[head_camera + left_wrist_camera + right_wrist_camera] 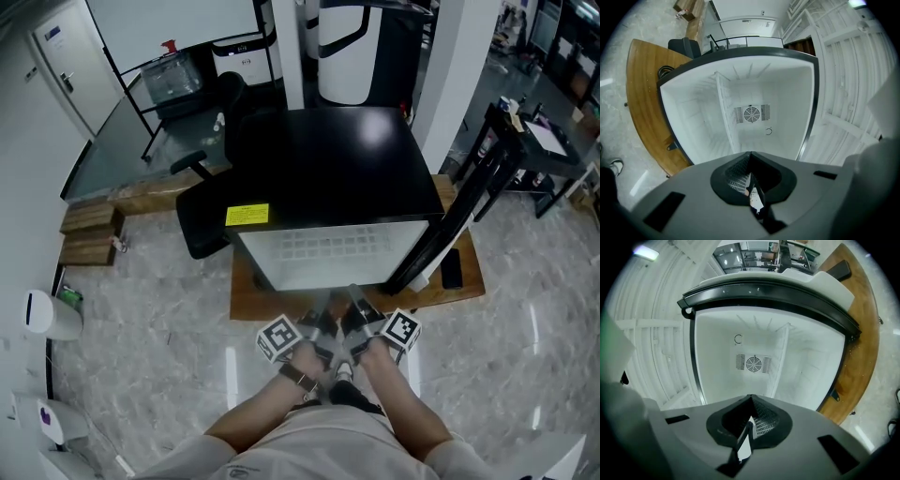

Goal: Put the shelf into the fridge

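A small black fridge (328, 159) stands on a wooden platform with its door (448, 225) swung open to the right. The white shelf (323, 253) with a grid pattern lies flat at the fridge's open front. Both grippers hold its near edge, side by side: my left gripper (319, 309) and my right gripper (356, 302), each shut on it. In the left gripper view the shelf (724, 110) runs edge-on from my left gripper (751, 164) into the white fridge cavity (787, 93). The right gripper view shows the shelf (780, 357) the same way, beyond my right gripper (750, 416).
A black office chair (202, 206) stands close against the fridge's left side. The wooden platform (464, 281) carries a dark flat object (451, 267) under the open door. Wooden blocks (89, 230) lie at the left, and a black stand (525, 141) is at the right.
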`<move>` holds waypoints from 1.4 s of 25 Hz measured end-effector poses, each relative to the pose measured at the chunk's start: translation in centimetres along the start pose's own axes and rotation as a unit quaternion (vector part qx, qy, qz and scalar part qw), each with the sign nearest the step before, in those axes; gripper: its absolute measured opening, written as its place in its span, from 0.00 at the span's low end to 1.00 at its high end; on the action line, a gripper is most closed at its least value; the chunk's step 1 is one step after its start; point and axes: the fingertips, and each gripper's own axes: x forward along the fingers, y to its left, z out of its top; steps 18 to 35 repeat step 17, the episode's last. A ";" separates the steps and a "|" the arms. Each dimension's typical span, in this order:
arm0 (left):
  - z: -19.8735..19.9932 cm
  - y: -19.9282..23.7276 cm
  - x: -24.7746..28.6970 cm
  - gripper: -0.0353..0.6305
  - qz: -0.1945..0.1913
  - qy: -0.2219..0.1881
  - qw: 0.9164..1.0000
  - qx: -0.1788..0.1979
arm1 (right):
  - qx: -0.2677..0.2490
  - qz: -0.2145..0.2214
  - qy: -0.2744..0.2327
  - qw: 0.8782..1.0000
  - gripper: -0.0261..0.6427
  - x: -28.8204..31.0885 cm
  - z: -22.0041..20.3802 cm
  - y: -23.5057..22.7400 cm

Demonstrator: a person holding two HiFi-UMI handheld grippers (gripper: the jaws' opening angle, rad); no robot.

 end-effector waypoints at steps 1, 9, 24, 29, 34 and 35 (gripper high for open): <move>0.0 -0.3 0.0 0.06 -0.003 0.000 1.000 0.001 | -0.002 0.001 0.001 1.000 0.07 -0.2 0.0 0.2; -0.2 -1.4 0.0 0.06 -0.014 -0.002 1.000 0.005 | -0.017 0.012 0.003 1.000 0.07 -0.2 0.3 1.4; 0.5 -1.8 0.2 0.06 -0.017 -0.006 1.000 0.004 | -0.018 0.014 0.005 1.000 0.07 0.4 0.2 1.8; 0.5 -1.8 0.2 0.06 -0.017 -0.006 1.000 0.004 | -0.018 0.014 0.005 1.000 0.07 0.4 0.2 1.8; 0.5 -1.8 0.2 0.06 -0.017 -0.006 1.000 0.004 | -0.018 0.014 0.005 1.000 0.07 0.4 0.2 1.8; 0.5 -1.8 0.2 0.06 -0.017 -0.006 1.000 0.004 | -0.018 0.014 0.005 1.000 0.07 0.4 0.2 1.8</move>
